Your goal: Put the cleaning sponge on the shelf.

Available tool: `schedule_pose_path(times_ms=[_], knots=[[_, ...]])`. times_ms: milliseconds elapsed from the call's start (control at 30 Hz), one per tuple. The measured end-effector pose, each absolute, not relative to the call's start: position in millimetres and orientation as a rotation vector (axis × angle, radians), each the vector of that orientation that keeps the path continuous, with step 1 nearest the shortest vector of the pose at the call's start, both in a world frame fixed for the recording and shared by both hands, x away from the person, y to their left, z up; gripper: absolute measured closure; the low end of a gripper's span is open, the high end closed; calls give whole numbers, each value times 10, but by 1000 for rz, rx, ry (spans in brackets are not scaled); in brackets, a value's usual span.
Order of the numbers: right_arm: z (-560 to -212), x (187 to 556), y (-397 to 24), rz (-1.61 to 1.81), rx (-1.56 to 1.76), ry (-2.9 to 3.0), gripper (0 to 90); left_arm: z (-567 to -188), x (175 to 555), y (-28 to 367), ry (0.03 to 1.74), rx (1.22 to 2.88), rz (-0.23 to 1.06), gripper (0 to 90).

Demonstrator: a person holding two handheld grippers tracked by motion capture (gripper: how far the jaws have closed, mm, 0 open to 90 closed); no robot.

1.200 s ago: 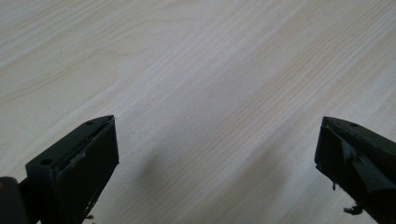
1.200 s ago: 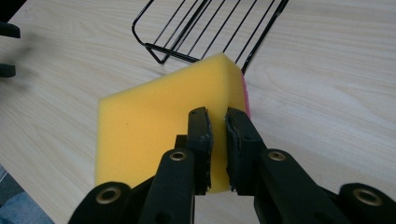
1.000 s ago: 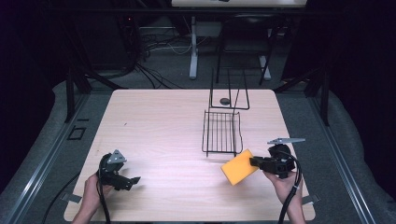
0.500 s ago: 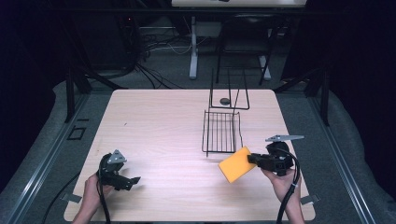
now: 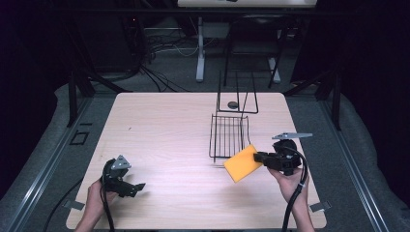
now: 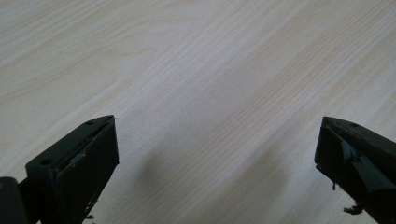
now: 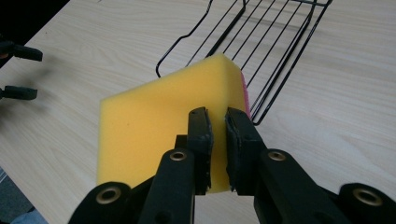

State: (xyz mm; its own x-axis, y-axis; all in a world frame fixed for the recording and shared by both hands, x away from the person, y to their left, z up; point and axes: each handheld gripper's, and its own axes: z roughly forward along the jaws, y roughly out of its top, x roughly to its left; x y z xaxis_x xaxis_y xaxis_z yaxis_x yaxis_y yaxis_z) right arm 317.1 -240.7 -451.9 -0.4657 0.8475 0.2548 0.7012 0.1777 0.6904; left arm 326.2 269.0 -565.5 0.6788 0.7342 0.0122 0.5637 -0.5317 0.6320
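Right tool [image 5: 257,156] has carried sponge [image 5: 242,163] slightly leftward.

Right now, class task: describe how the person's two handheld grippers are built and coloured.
Both the left gripper and right gripper are black, each with two flat-faced jaws, a grey three-cornered plate on top and a black cable trailing back. The right gripper's arms show brass-coloured rivets. No sleeves are visible on the forearms.

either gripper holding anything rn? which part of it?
Right gripper is shut on the yellow sponge, its fingers pinching one edge of the slab, held clear of the table. Left gripper is open with nothing between its fingers.
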Motion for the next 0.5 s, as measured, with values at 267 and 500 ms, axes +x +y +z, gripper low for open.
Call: schedule_pose_path(times_ms=[267,500], knots=[[-4490,3253,-2369,1177,1510,2247,808,-5655,3264,2696,994,2288,370,0],[-4479,3304,-2325,1185,1514,2237,807,-5654,3264,2694,993,2288,371,0]])
